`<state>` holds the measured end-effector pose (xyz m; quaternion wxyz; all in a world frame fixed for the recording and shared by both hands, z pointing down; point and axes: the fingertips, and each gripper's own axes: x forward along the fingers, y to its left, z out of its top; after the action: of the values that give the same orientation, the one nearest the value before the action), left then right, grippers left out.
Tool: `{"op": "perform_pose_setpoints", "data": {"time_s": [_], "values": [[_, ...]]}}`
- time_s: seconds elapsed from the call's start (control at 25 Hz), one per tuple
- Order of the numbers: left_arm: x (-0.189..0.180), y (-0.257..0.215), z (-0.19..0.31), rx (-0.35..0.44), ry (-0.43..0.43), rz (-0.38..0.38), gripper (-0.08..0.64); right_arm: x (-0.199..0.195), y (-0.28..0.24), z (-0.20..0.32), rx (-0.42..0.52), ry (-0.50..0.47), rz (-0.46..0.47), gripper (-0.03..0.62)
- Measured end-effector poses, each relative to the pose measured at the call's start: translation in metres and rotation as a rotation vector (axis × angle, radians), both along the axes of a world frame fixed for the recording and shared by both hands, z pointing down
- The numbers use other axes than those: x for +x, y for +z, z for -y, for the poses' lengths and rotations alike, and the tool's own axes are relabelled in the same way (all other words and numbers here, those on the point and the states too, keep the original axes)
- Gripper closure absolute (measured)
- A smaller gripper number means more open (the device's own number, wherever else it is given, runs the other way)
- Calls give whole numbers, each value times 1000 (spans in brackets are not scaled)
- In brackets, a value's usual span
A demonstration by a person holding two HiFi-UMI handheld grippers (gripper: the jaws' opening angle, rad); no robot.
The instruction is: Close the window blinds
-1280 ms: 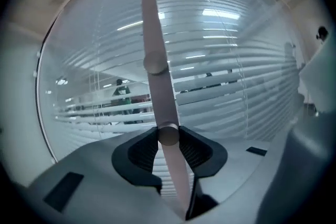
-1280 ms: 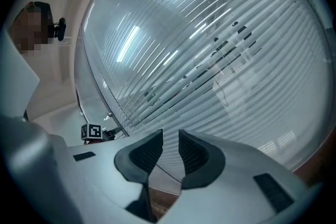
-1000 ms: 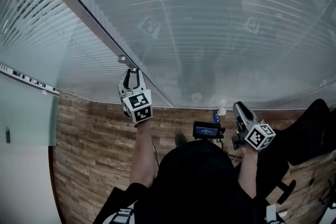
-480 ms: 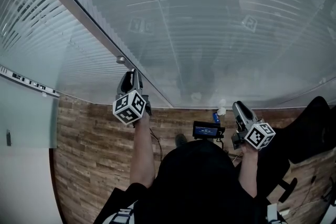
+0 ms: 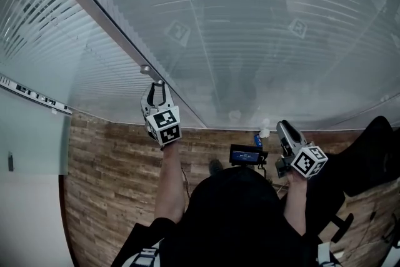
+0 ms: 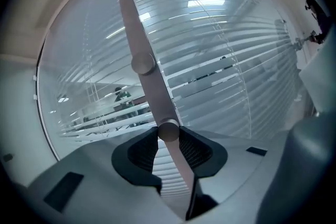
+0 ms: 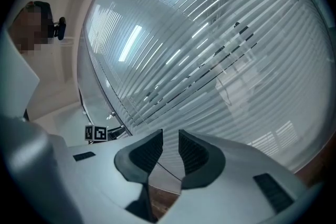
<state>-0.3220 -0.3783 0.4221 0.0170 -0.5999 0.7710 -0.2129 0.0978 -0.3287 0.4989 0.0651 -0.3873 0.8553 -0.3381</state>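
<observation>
Grey knob (image 6: 168, 130) sits clamped in left claw (image 5: 157, 85), now rolled back upright after twisting. Right claw (image 7: 170, 152) is slightly apart and empty. Blinds (image 5: 262, 22) remain gapped, so more turns are likely needed.

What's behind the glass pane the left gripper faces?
White horizontal blind slats, partly open. Through their gaps show bits of a lit room. The slats cover the rest.

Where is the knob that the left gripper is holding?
In the left gripper view the knob sits at centre on the frame post, below a second knob, clamped between the left gripper's jaws.
</observation>
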Motion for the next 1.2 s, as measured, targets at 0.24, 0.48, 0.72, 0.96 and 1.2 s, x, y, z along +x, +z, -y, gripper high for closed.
{"op": "perform_pose_setpoints", "data": {"time_s": [0.24,0.48,0.72,0.96,1.2], "values": [[-4,-18,2,90,13,-282,420,5,-17,4,9,16,-1,499],[-17,-24,10,90,-5,-368,421,9,-27,1,-4,45,-4,500],[-16,-15,11,55,-11,-268,420,14,-16,-2,-24,41,1,499],[-18,-14,5,122,-11,-393,419,17,-13,1,-17,43,7,500],[-24,-17,8,122,-31,-411,420,22,-10,4,-21,47,19,500]]}}
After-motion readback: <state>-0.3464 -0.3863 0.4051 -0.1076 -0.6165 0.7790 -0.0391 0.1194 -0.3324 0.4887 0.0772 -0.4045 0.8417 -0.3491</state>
